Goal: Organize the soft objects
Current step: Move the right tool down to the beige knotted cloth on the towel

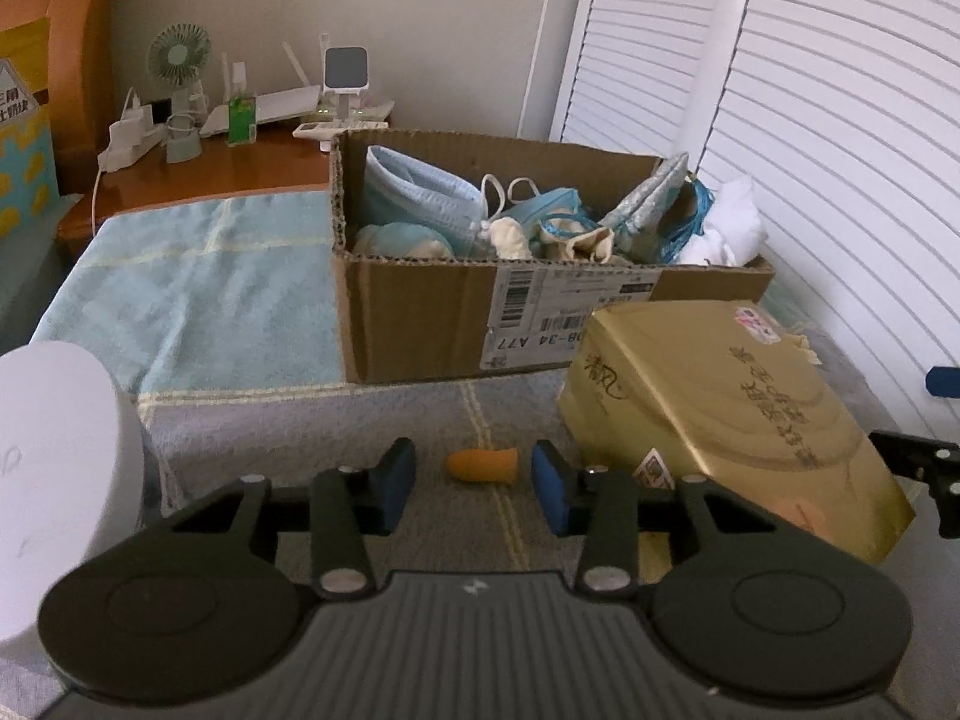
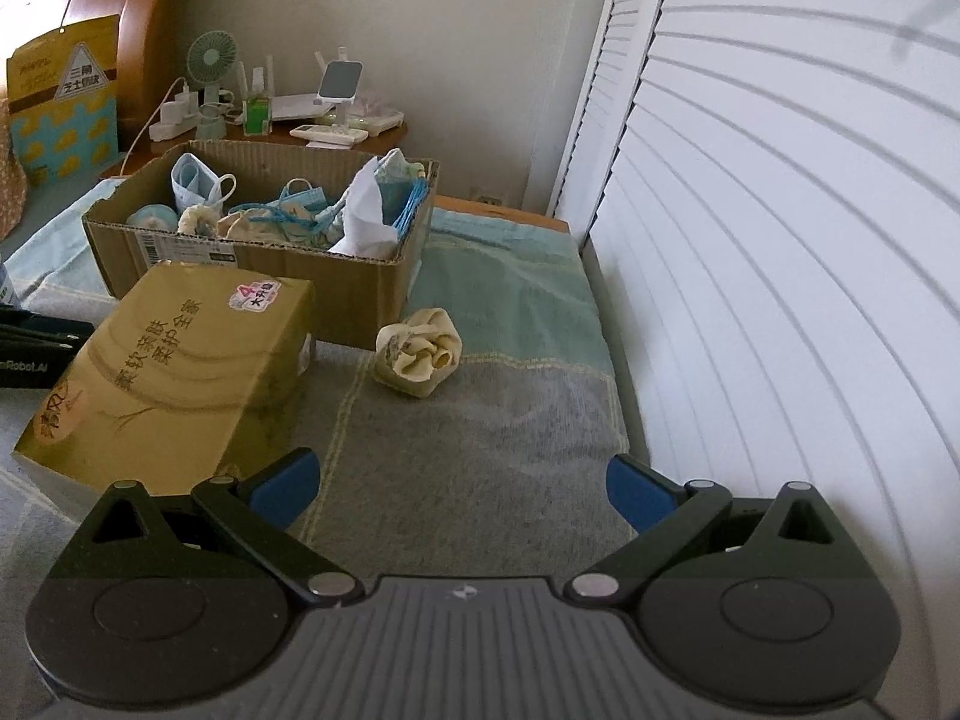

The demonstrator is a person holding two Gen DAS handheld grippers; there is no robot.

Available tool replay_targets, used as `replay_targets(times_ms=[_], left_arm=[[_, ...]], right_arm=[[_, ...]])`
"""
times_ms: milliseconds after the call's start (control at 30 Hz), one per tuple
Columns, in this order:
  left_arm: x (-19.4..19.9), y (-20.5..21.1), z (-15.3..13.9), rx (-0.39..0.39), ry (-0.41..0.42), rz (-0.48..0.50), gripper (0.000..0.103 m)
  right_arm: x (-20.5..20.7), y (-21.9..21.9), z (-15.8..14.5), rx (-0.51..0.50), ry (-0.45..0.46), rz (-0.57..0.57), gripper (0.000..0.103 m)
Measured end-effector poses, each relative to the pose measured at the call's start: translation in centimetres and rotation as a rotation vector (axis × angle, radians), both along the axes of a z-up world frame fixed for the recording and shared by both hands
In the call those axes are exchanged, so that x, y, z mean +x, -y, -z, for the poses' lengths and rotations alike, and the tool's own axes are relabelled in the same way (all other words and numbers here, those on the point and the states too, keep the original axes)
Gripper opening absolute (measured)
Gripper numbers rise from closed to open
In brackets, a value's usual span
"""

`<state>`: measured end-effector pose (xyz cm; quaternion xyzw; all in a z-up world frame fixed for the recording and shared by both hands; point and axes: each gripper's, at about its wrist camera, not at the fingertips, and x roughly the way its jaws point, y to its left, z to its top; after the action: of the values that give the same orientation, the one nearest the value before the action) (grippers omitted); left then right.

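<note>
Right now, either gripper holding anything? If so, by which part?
Nothing held. Left gripper is open around the orange earplug, not touching it. Right gripper is open over bare blanket.

we're seeing the white roll (image 1: pixel 54 480) getting cut off by the left edge. the gold tissue pack (image 1: pixel 732 420) is hiding the cardboard box (image 1: pixel 420 324) corner. the shipping label (image 1: pixel 558 312) print is reading too blurry.
</note>
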<state>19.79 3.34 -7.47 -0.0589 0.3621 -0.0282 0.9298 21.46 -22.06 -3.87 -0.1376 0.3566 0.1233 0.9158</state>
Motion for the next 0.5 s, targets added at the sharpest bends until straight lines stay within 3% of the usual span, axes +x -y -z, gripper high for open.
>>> replay_targets(times_ms=[167,500], left_arm=[[0.3,0.2,0.0,0.019,0.008,0.001,0.037],[0.5,0.5,0.1,0.042,0.014,0.002,0.034]], right_arm=[[0.6,0.0,0.1,-0.012,0.024,-0.012,0.099],[3.1,-0.1,0.0,0.063,0.008,-0.069,0.076]])
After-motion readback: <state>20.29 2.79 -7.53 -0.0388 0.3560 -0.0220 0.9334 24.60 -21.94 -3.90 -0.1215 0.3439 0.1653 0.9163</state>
